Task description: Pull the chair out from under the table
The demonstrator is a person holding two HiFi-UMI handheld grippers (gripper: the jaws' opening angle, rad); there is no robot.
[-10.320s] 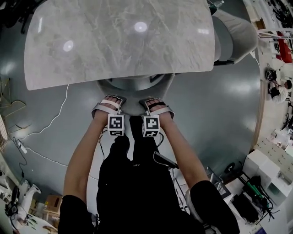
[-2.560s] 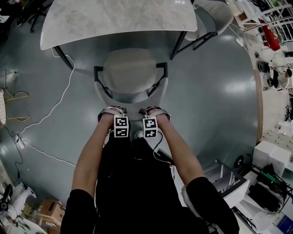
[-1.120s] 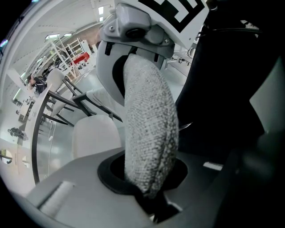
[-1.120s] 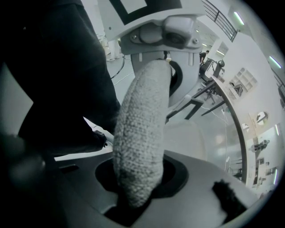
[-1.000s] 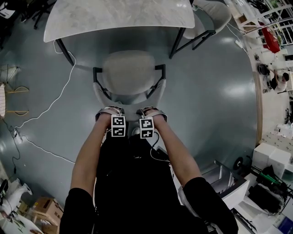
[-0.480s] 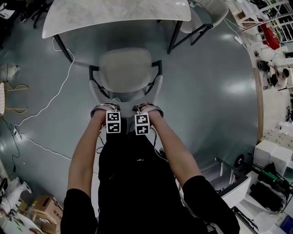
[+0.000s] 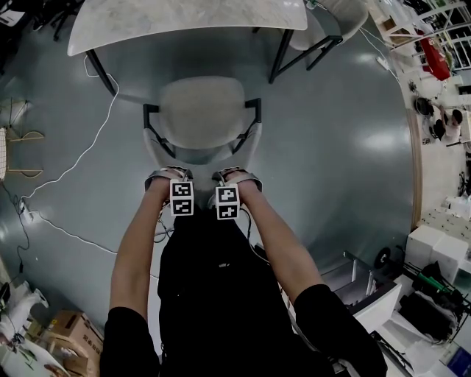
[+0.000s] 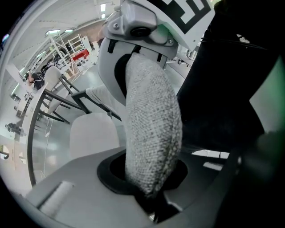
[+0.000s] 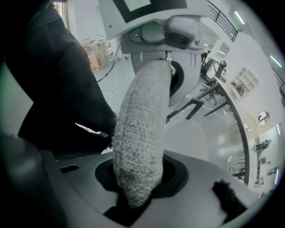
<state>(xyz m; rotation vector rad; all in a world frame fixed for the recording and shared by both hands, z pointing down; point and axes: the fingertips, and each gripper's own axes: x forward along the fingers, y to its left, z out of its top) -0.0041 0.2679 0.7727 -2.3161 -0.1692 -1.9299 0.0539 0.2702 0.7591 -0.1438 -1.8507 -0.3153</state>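
Observation:
The pale upholstered chair [image 7: 202, 110] with black arm frames stands on the grey floor, out from under the marble table [image 7: 184, 18]. Its curved backrest [image 7: 199, 156] faces me. My left gripper [image 7: 169, 177] and right gripper [image 7: 235, 177] are side by side at the backrest's top edge, each shut on it. In the left gripper view the woven backrest [image 8: 151, 129] runs through my left gripper [image 8: 149, 189], with the seat [image 8: 93, 133] beyond. In the right gripper view the backrest [image 9: 142, 142] is pinched in my right gripper [image 9: 133, 196].
A second chair [image 7: 342, 18] sits at the table's far right corner. A white cable [image 7: 88, 147] trails over the floor at left. Cabinets and equipment [image 7: 434, 250] crowd the right side, and a cardboard box [image 7: 70, 331] lies at lower left.
The chair and both grippers have slid back toward me, away from the table; the strip of floor between seat and table has widened. Both grips are unchanged.

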